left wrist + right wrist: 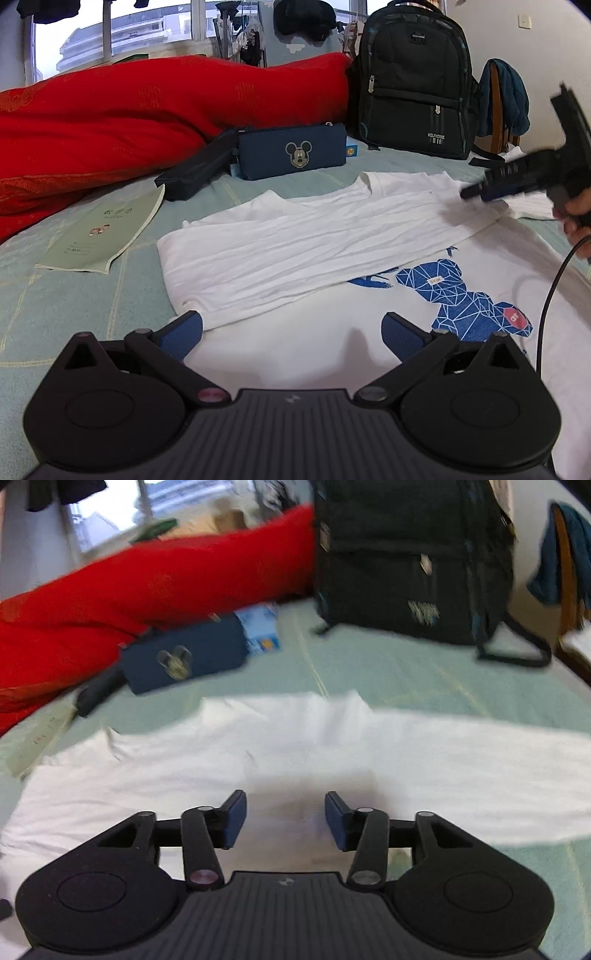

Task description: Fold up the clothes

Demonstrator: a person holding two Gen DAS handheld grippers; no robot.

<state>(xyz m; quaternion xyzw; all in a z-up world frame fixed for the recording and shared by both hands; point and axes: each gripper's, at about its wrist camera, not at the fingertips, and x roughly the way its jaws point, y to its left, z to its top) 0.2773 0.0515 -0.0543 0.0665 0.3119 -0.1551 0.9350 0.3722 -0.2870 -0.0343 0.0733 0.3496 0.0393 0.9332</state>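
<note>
A white T-shirt (295, 236) lies flat on the bed (92, 295), which has a pale green sheet. One side of the shirt is folded over the middle. Beside the fold you can see a blue bear print (469, 299) with a red patch on it; the letters there are too small to read.

The left gripper (291, 332) hovers over the near part of the shirt. Its jaws are spread wide and hold nothing. The right gripper (285, 818) is above the far edge of the shirt. Its jaws are apart too, with only cloth below them and nothing pinched.

Behind the shirt sits a blue pencil case (291, 151) with a mouse face. A black backpack (413, 77) stands nearby; its label is too small to read. A red quilt (147, 114) and a green booklet (103, 232) lie off to the left.
</note>
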